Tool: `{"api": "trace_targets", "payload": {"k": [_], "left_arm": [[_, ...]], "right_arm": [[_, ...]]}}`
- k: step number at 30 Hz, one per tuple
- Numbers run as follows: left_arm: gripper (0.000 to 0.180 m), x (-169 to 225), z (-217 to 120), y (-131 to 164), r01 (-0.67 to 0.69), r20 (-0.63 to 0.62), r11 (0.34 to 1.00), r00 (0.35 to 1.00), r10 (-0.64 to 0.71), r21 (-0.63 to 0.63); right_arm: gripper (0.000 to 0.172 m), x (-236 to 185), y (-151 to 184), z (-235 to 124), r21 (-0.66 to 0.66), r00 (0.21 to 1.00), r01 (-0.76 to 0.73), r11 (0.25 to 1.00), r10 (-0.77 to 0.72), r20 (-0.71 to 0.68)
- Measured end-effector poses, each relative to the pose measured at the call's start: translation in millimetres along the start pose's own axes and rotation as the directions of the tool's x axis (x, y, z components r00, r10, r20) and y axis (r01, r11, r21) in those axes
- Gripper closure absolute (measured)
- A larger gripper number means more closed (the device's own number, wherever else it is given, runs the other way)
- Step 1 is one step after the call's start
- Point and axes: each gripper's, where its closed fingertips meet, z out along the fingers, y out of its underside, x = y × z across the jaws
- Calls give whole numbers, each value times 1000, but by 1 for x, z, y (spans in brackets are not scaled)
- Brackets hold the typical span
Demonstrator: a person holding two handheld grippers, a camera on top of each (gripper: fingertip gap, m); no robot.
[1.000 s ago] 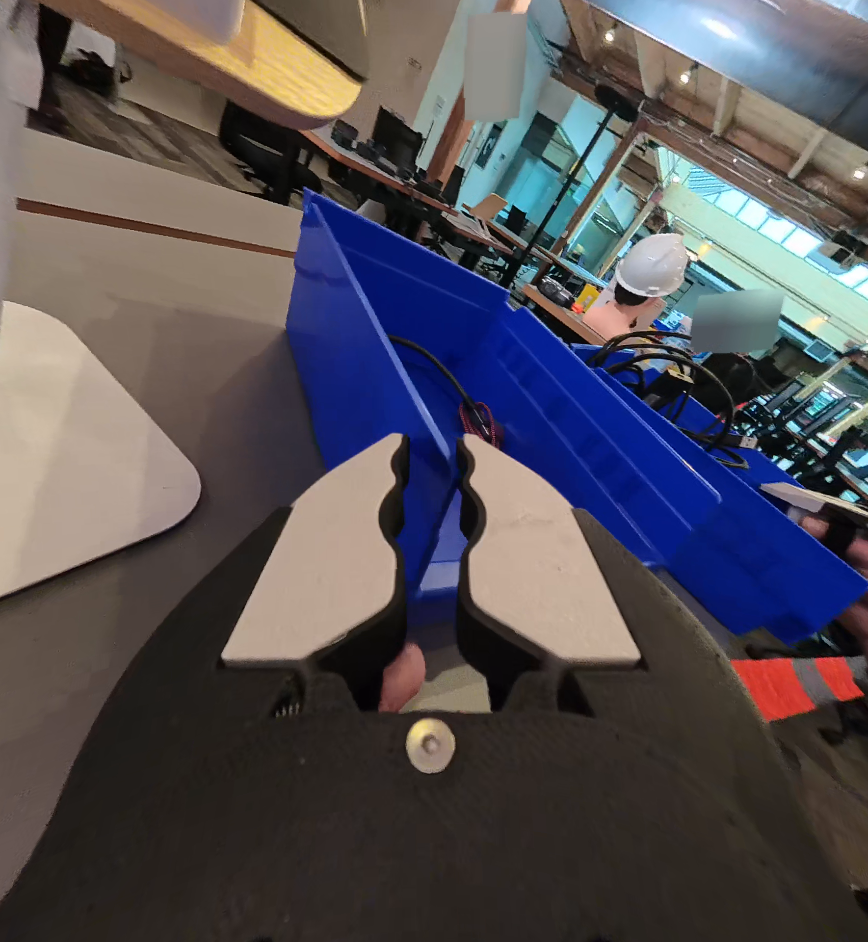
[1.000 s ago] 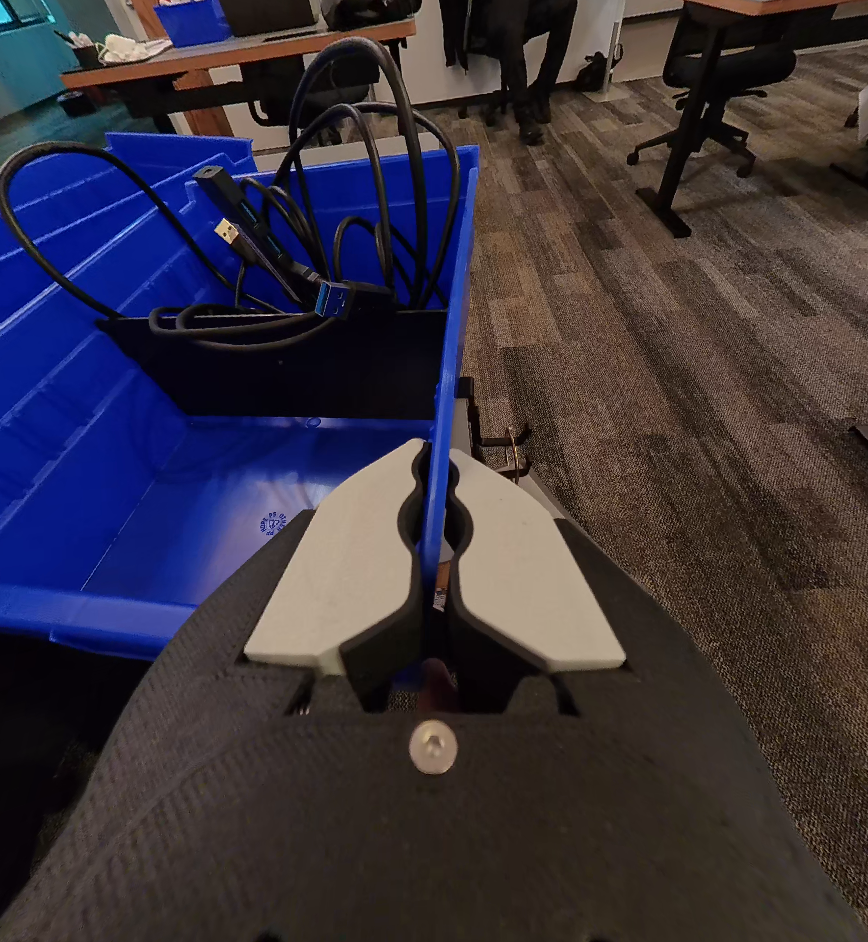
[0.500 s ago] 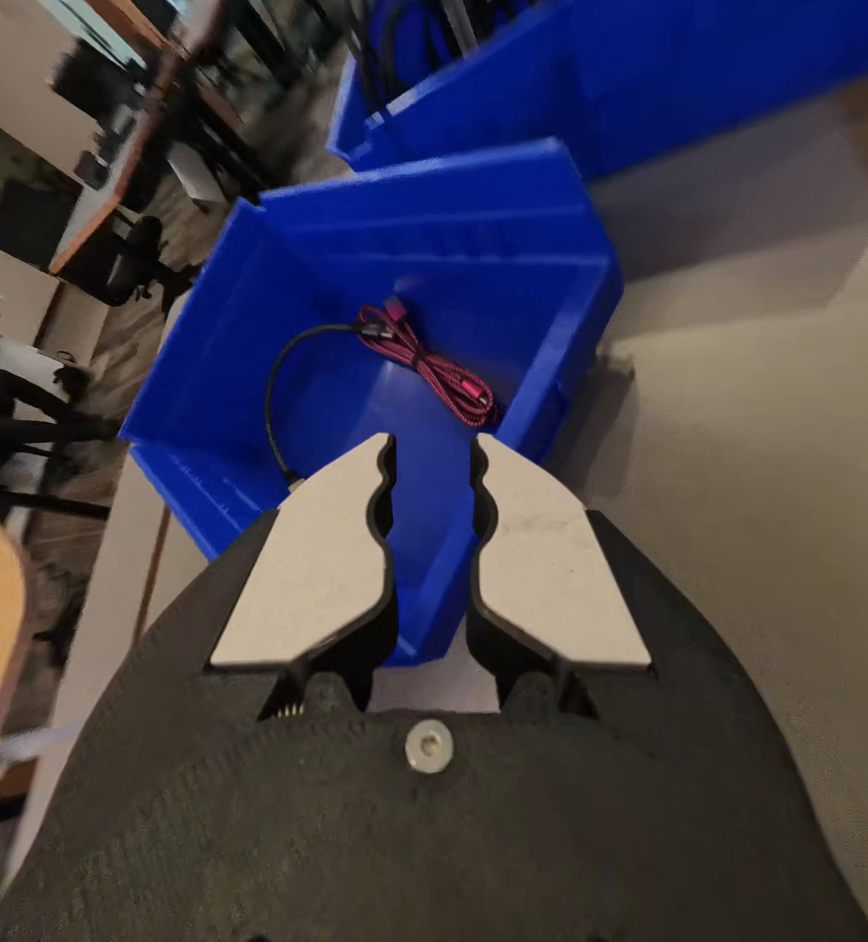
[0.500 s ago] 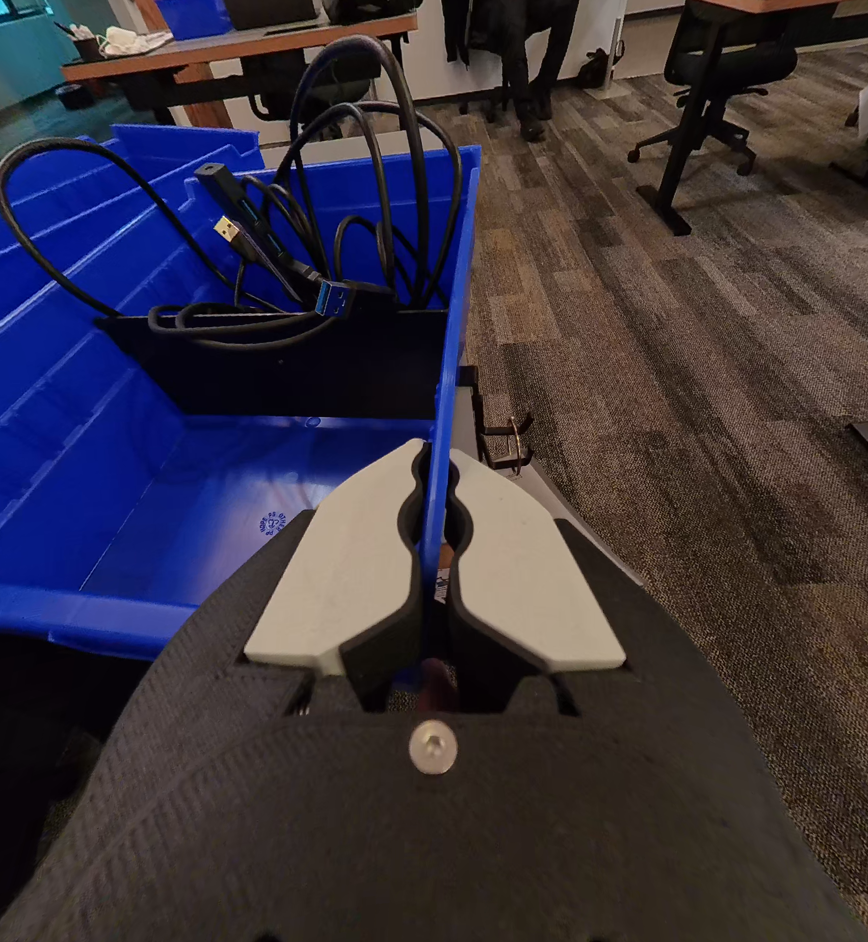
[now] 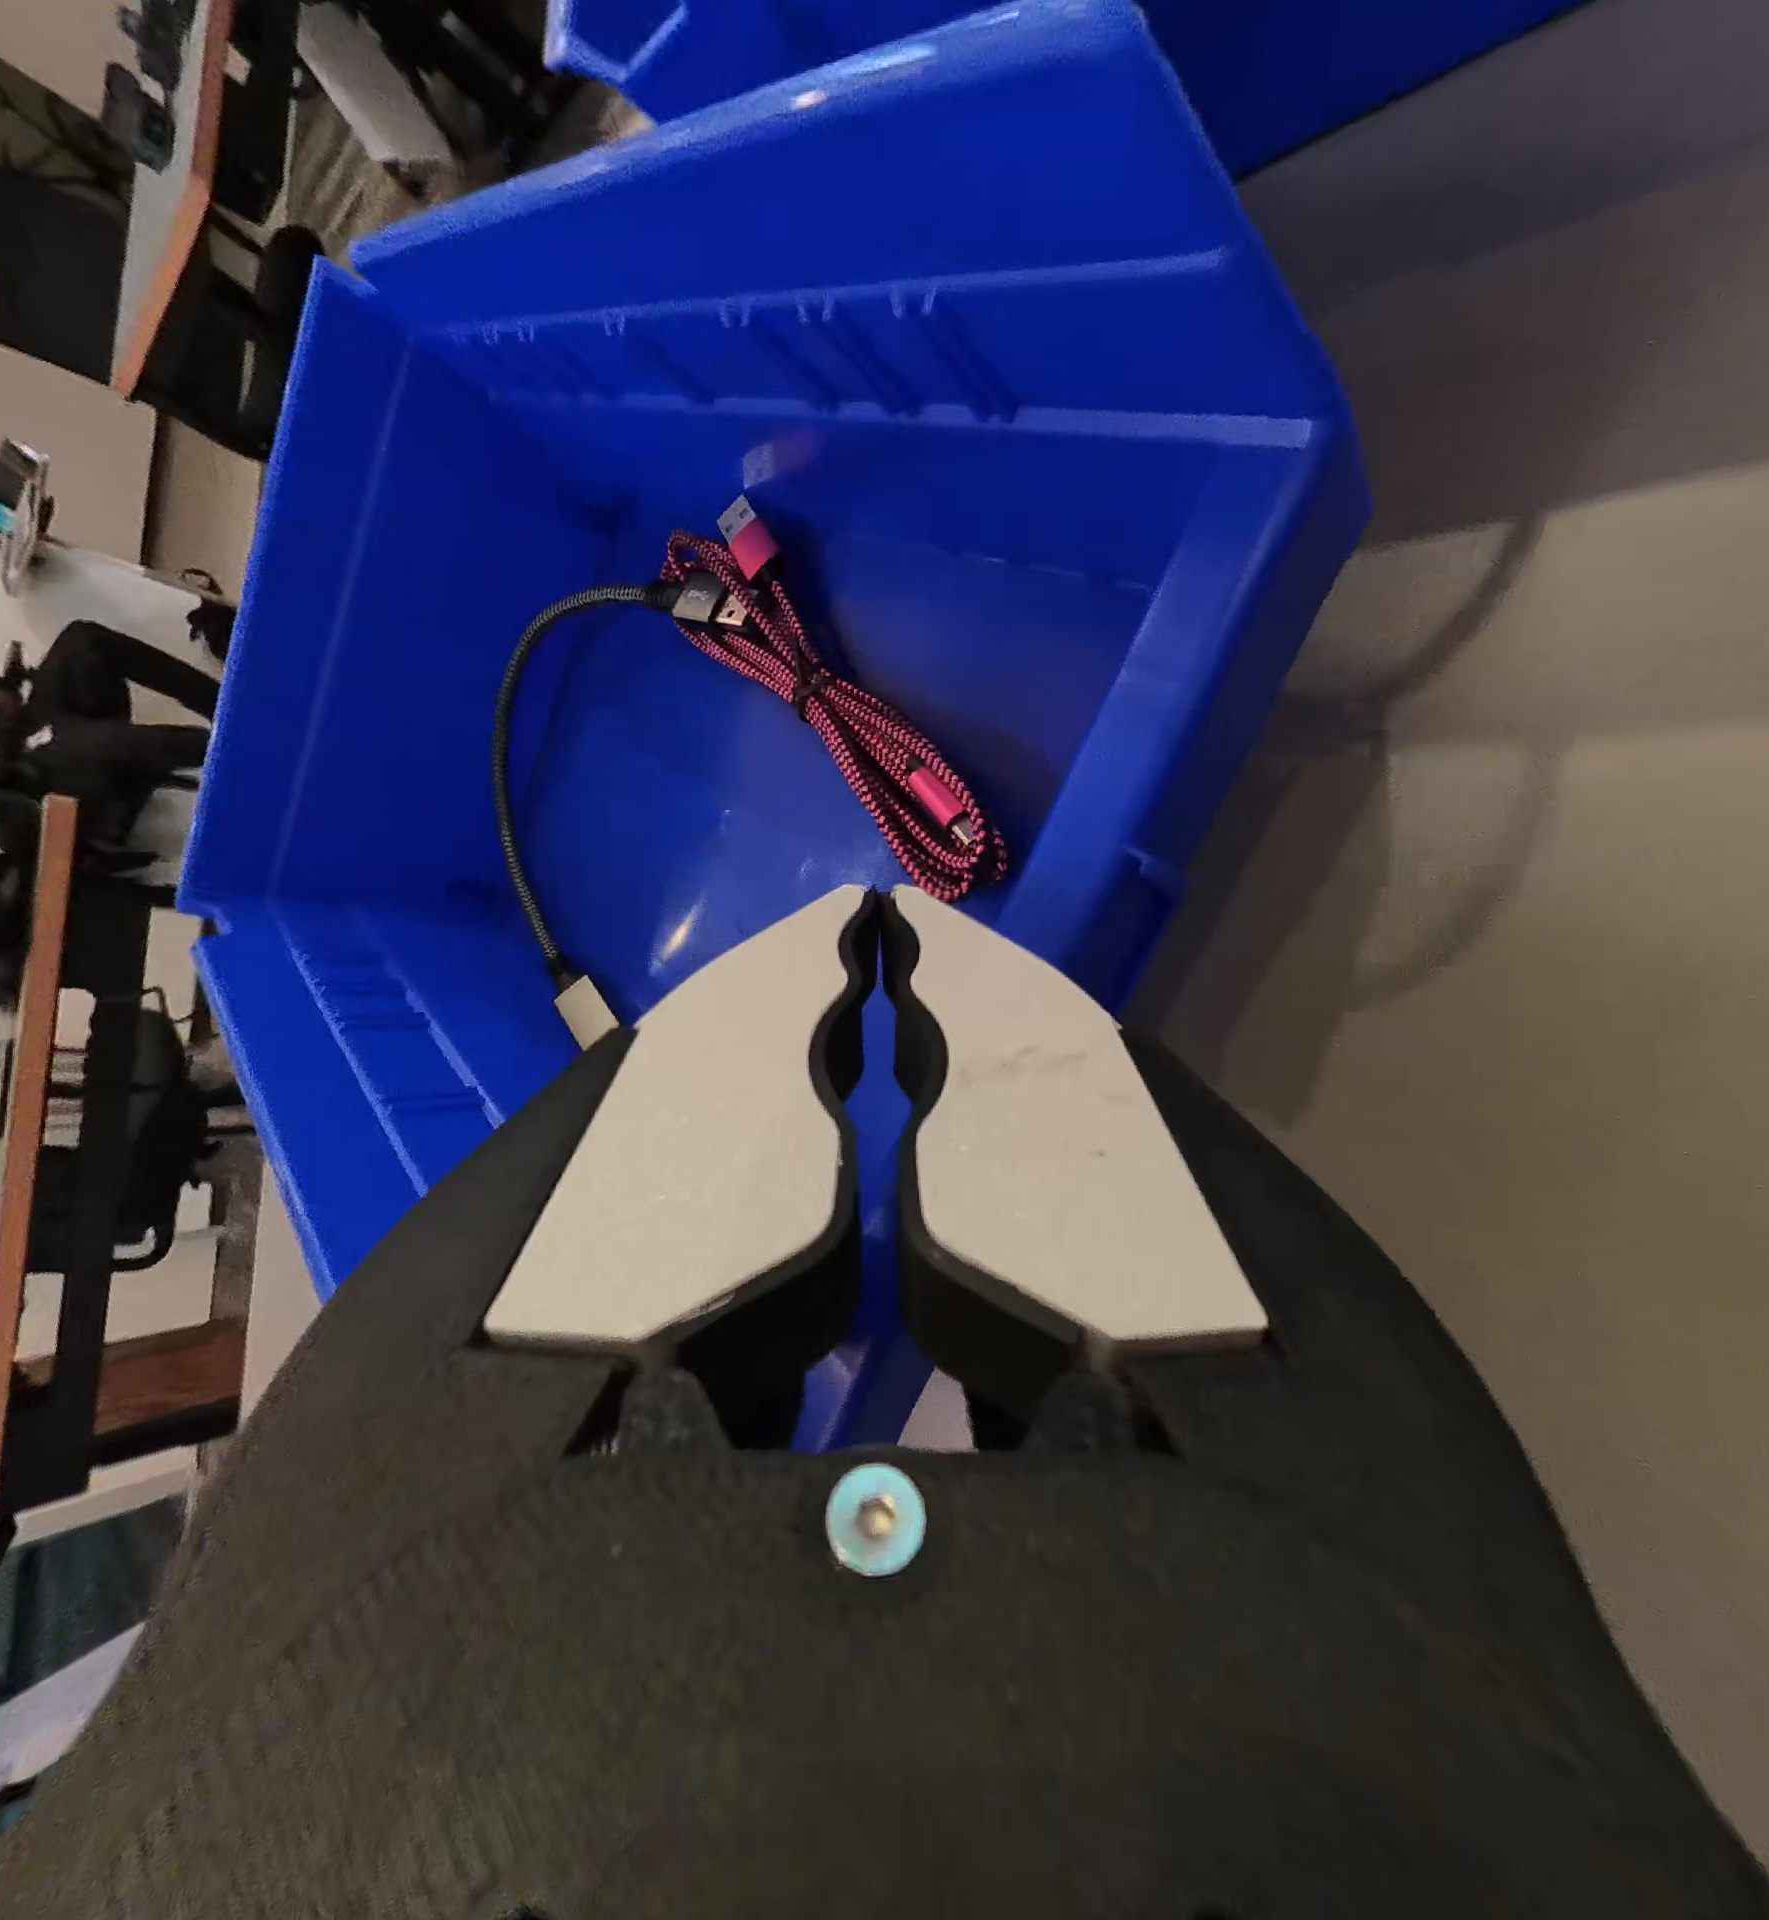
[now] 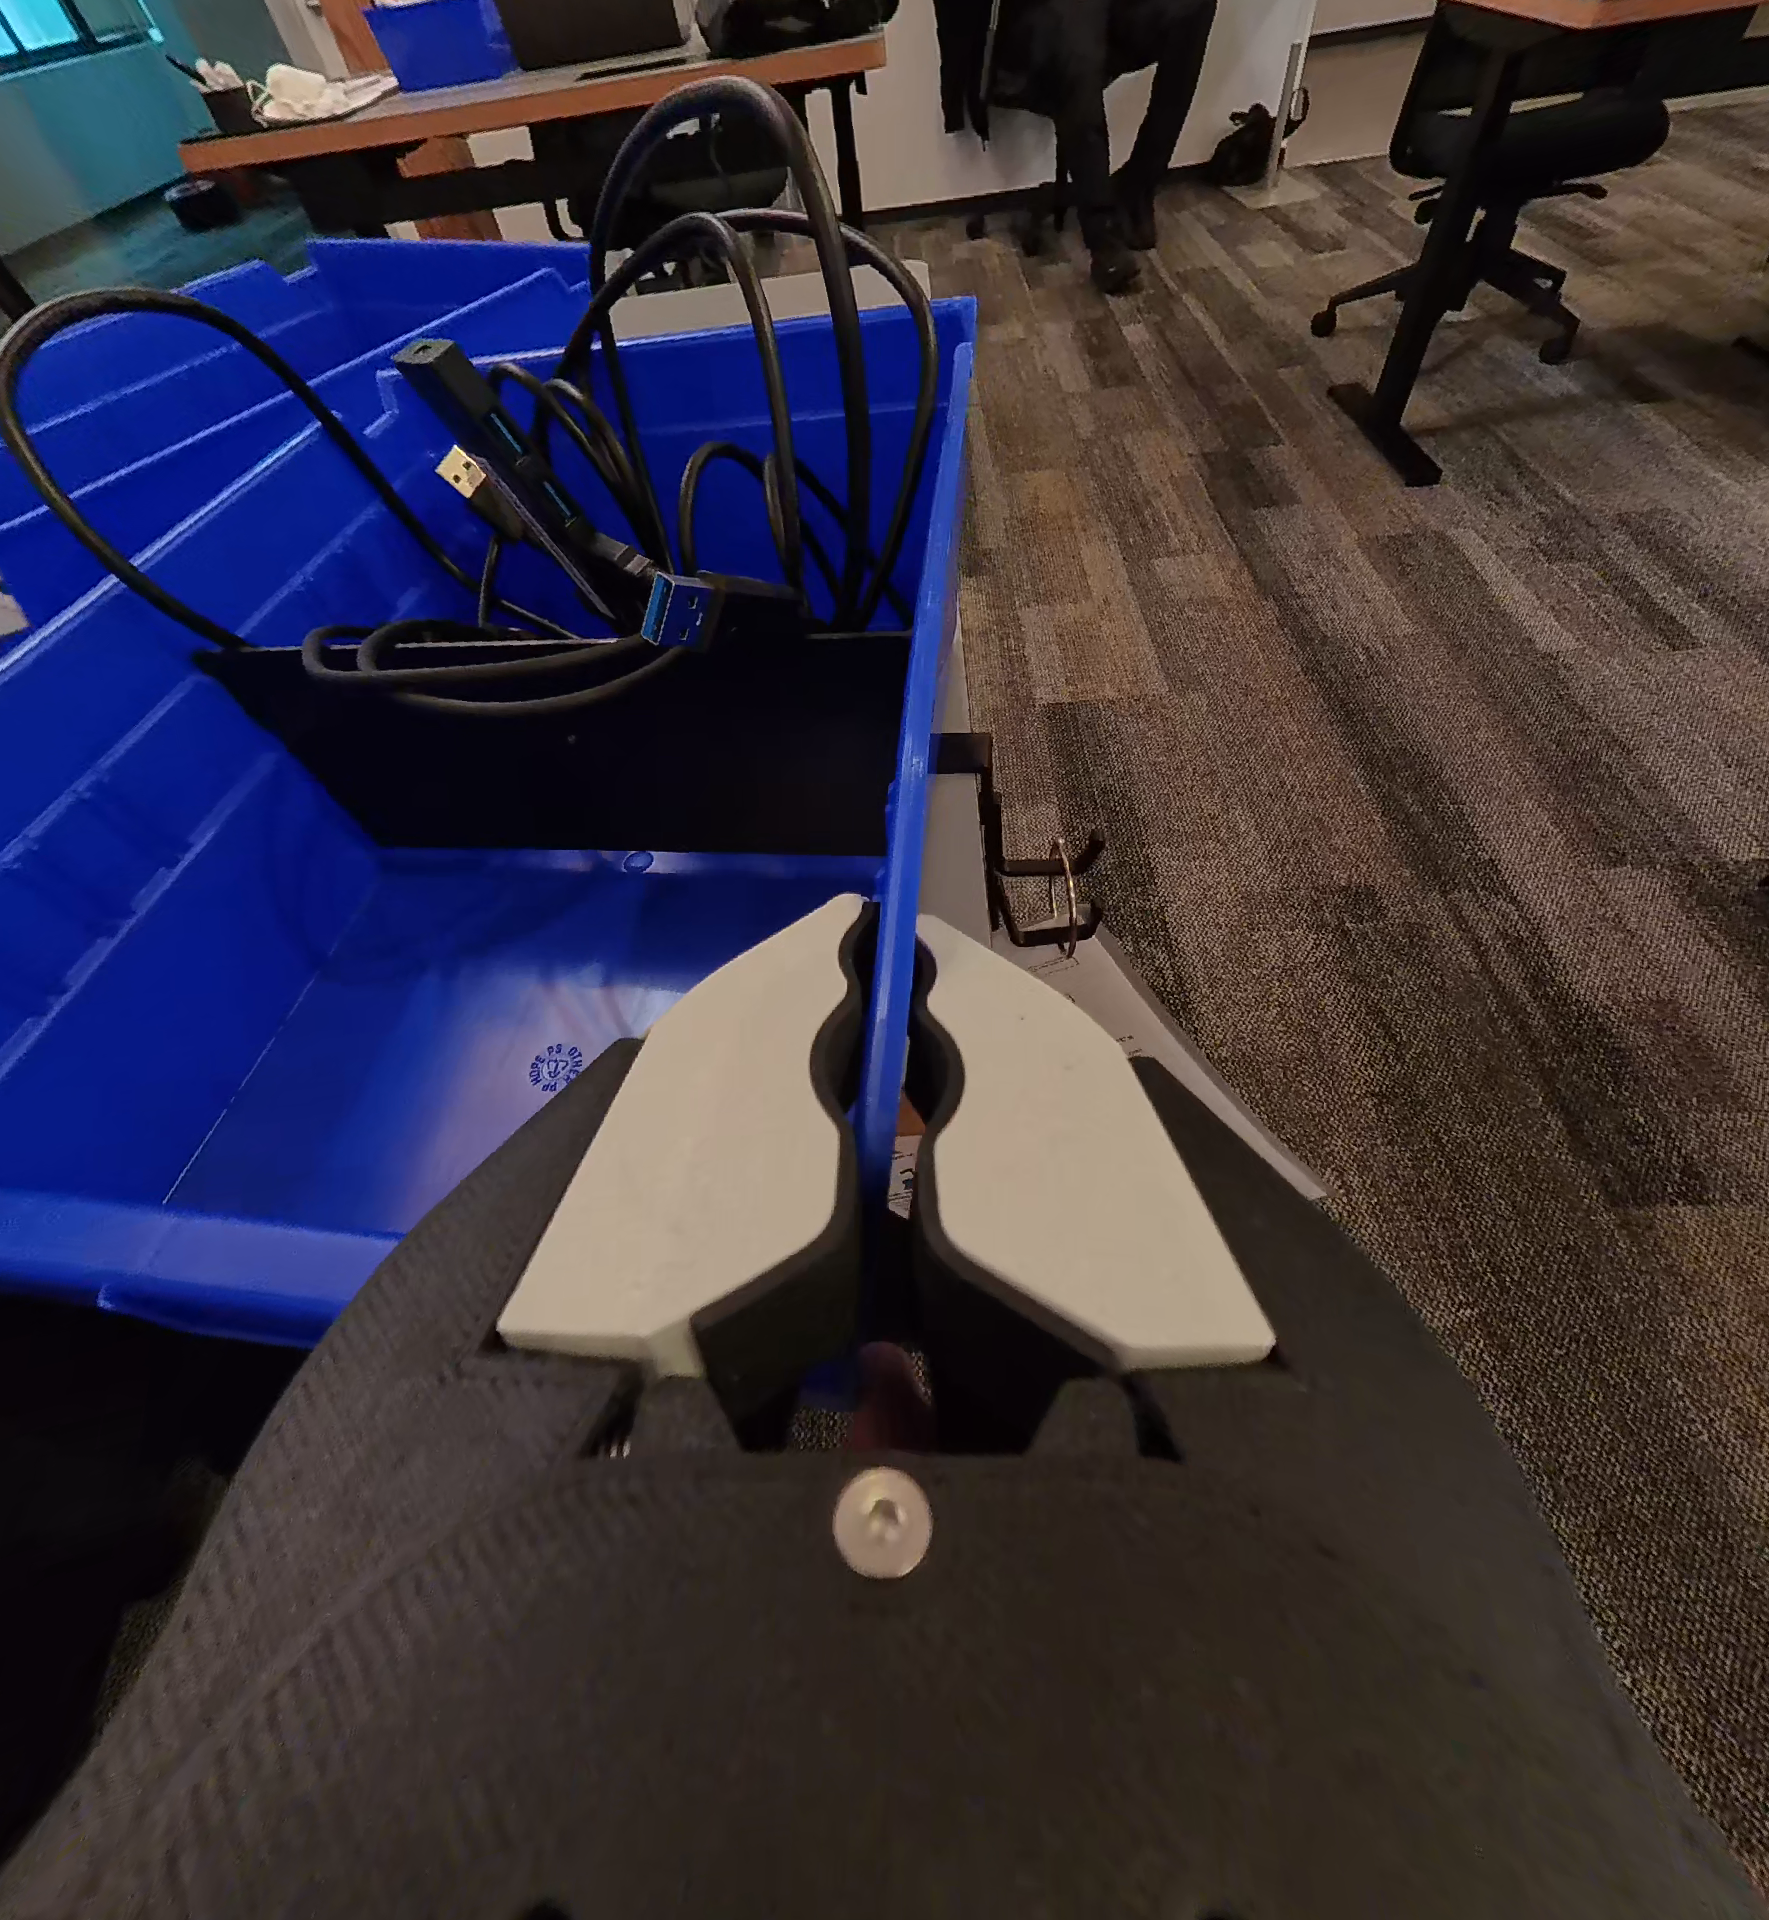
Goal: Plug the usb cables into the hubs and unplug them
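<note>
In the left wrist view my left gripper (image 5: 878, 904) is shut with its tips touching and nothing between them. It hovers over a blue bin (image 5: 360, 623) that holds a coiled red braided USB cable (image 5: 838, 717) and a short dark braided cable (image 5: 511, 748). In the right wrist view my right gripper (image 6: 885, 925) is shut on the right side wall (image 6: 927, 623) of a larger blue bin. Behind a black divider (image 6: 599, 748) that bin holds tangled black cables (image 6: 755, 312), a black USB hub (image 6: 490, 426) and a blue USB plug (image 6: 682, 608).
The grey tabletop (image 5: 1586, 935) lies to the right of the small bin. More blue bins (image 5: 1275, 62) stand beyond it. A black clamp hook (image 6: 1046, 883) sits at the table edge, with carpet floor (image 6: 1431, 727), desks and office chairs (image 6: 1503, 156) beyond.
My left gripper swung from a level look across the bins to looking down into the small bin, and its jaws closed on air. My right gripper kept its hold on the bin wall.
</note>
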Motion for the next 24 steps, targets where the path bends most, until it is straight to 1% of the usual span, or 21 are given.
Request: {"api": "trace_targets", "payload": {"k": [1,3,6,8,12,15,18,21,24], "left_arm": [[180,-2,3,-1,17,-4,1000,1000,-17,-16],[180,-7,11,-4,37,6,999,999,-37,-37],[180,-16,25,-13,23,55,1000,998,-22,-21],[180,-22,35,-18,42,70,999,997,-41,-10],[180,-32,53,-26,112,49,994,993,-111,-10],[180,-36,61,-32,132,47,991,990,-133,30],[180,-39,63,-32,155,61,986,986,-158,59],[180,-38,59,-34,124,79,989,988,-130,82],[180,-42,41,-42,130,116,978,982,-150,161]], "right_arm": [[169,-1,0,-1,0,1000,0,1000,0,0],[169,-2,1,-3,0,1000,1,1000,-1,1],[169,-5,4,-8,0,1000,3,1000,-3,5],[169,-7,5,-12,0,1000,5,1000,-5,12],[169,-12,8,-19,-6,1000,12,1000,-12,20],[169,-13,10,-24,-6,1000,15,1000,-14,22],[169,-16,13,-29,-6,999,18,1000,-18,47],[169,-20,16,-35,-11,996,36,999,-35,85],[169,-29,19,-41,-15,989,57,998,-54,140]]}}
